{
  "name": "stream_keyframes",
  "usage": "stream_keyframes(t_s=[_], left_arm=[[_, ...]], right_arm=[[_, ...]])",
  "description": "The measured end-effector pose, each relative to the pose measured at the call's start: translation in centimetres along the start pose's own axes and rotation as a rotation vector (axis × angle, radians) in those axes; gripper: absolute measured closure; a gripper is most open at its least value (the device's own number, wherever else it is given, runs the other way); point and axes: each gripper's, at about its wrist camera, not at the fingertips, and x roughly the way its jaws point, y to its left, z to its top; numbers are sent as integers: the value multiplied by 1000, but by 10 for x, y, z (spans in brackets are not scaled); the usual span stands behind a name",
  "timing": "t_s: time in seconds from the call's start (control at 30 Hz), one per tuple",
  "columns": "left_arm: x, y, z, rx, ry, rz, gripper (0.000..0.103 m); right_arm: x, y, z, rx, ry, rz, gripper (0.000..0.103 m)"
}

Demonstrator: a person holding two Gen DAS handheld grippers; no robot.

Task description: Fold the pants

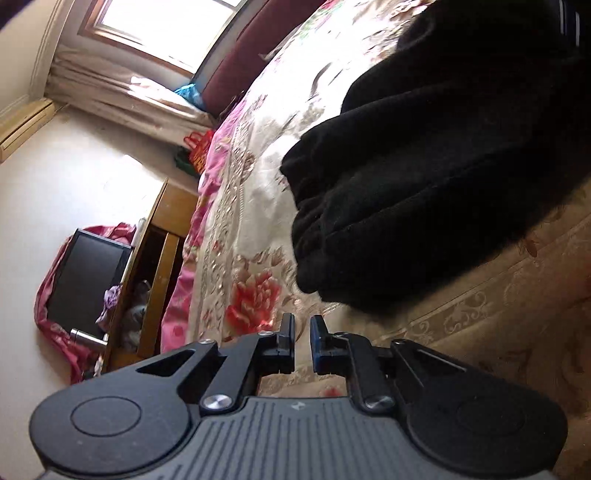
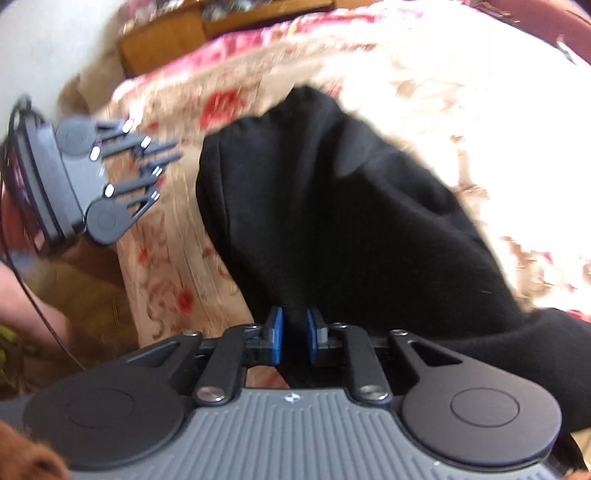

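Observation:
The black pants (image 1: 424, 184) lie folded in thick layers on the floral bedspread (image 1: 251, 229). My left gripper (image 1: 303, 325) is just short of their near edge, its fingers a narrow gap apart with nothing between them. In the right wrist view the pants (image 2: 332, 206) are lifted in a hump. My right gripper (image 2: 294, 321) is shut on a fold of the black cloth between its blue pads. The left gripper (image 2: 173, 155) shows at the left of that view, beside the pants and off the cloth.
A wooden cabinet (image 1: 162, 266) with a dark screen (image 1: 85, 273) stands beside the bed. A window (image 1: 166, 26), a dark red headboard (image 1: 258, 44) and bags (image 1: 199, 147) are at the far end. A bare forearm (image 2: 22, 295) is at the left.

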Motion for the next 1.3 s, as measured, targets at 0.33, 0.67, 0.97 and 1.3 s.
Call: stream_keyframes(t_s=[0.33, 0.67, 0.97, 1.3], left_arm=[[-74, -31, 101, -232, -238, -307, 72], [-118, -121, 169, 7, -458, -570, 67], [-112, -144, 175, 57, -464, -537, 62], [-152, -132, 166, 9, -671, -596, 60]], right_arm=[[-68, -164, -57, 453, -26, -358, 76], [-87, -320, -156, 1145, -348, -262, 68], [-93, -336, -149, 1161, -619, -151, 94], [-226, -192, -179, 907, -815, -392, 96]])
